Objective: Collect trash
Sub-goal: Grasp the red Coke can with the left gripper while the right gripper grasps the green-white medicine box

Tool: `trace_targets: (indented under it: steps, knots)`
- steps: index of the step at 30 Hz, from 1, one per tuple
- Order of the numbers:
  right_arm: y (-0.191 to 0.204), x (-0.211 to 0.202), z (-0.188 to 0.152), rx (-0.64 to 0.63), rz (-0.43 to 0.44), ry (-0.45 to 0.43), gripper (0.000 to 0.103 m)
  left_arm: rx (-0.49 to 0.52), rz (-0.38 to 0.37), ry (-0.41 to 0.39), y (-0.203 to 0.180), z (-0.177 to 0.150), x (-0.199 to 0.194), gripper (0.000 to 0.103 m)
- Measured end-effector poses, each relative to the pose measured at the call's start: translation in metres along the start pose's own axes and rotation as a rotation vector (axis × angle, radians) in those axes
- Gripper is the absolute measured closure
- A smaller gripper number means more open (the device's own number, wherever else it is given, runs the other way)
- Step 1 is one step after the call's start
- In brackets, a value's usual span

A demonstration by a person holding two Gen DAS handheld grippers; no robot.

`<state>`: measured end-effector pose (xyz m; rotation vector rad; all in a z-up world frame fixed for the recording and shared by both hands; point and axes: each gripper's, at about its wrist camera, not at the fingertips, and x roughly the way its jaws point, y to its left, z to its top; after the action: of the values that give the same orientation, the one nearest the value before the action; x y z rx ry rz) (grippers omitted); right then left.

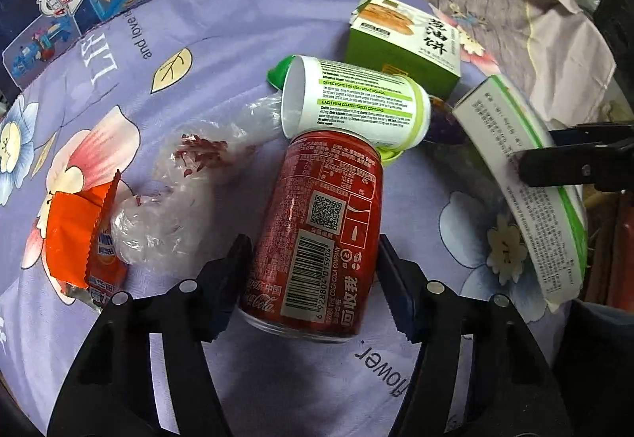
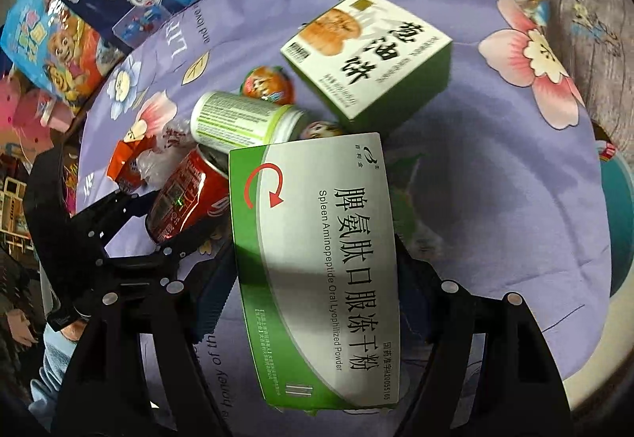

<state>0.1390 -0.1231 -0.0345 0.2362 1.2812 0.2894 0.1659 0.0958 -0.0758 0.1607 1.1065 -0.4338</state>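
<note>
Partly box-hidden: red can.

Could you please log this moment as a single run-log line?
left gripper: around can, grip unclear | right gripper: holding medicine box | remaining: bottle, wrapper

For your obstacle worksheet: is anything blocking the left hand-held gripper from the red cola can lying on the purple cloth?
Nothing visible: the red cola can already lies between the left hand-held gripper's fingers. The white-and-green plastic bottle touches only its far end.
</note>
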Motion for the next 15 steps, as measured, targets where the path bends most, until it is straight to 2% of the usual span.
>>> trace_targets:
  steps: [4, 8, 15]
  knots:
    - [-0.008, -0.003, -0.001, 0.015, 0.008, -0.009, 0.033, -0.014, 0.036, 0.041, -0.004, 0.005, 0.016, 0.037]
    - [-0.021, -0.011, -0.001, 0.033, 0.013, -0.026, 0.033, -0.035, 0.031, 0.026, -0.008, 0.007, 0.017, 0.040]
    - [-0.058, -0.038, -0.003, 0.093, 0.038, -0.089, 0.033, -0.096, 0.028, -0.030, -0.025, 0.000, -0.020, 0.041]
